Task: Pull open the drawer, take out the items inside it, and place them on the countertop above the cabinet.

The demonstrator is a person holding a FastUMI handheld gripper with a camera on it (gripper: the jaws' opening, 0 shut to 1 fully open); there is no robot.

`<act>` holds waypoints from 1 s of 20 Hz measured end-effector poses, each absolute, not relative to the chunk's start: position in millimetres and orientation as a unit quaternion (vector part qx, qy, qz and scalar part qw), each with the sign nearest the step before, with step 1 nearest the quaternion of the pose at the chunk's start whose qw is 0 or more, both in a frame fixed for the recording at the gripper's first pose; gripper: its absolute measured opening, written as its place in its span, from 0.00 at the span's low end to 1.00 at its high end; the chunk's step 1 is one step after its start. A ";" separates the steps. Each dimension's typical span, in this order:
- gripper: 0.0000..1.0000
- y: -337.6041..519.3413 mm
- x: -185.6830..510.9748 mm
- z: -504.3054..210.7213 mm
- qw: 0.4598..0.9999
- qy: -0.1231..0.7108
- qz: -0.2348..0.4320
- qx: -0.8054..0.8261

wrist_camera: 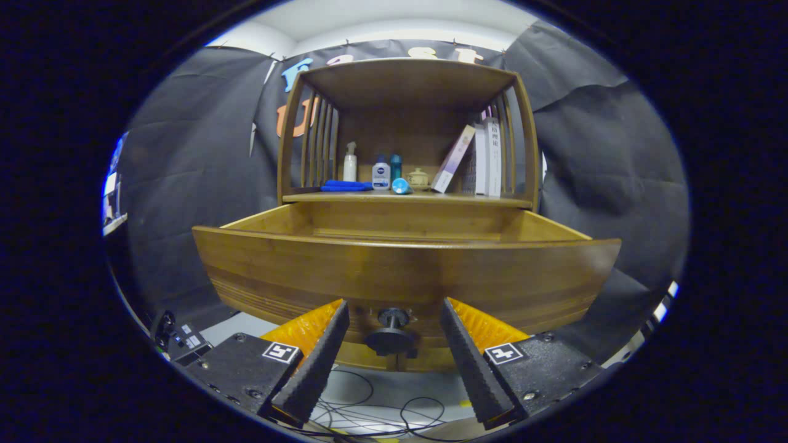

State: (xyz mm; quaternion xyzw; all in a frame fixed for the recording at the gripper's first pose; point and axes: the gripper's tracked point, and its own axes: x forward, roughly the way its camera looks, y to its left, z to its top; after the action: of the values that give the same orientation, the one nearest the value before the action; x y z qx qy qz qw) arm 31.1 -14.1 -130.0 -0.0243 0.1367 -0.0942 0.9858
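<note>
My hand-held gripper (394, 311) is spread, fingers flanking the knob (392, 332) without touching. The drawer (406, 271) stands pulled out below the countertop (406, 198); its contents are apparently hidden (front panel blocks them). Risk: reaching in blind, fingers striking the panel.

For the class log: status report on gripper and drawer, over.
Gripper open, fingers either side of the knob, not pressing. Drawer pulled out. Inside hidden behind its front. Nothing blocking.
</note>
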 end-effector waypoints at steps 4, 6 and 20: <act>0.94 -17.3 38.4 -136.7 0.985 0.130 -0.116 -0.022; 0.94 -18.5 40.3 -135.7 0.983 0.124 -0.133 -0.035; 0.96 -25.4 87.1 -133.4 0.982 0.129 -0.129 -0.047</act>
State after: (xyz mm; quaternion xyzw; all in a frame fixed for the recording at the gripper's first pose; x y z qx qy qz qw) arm 87.1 -25.4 -133.4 -0.0472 0.1291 -0.1288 0.9821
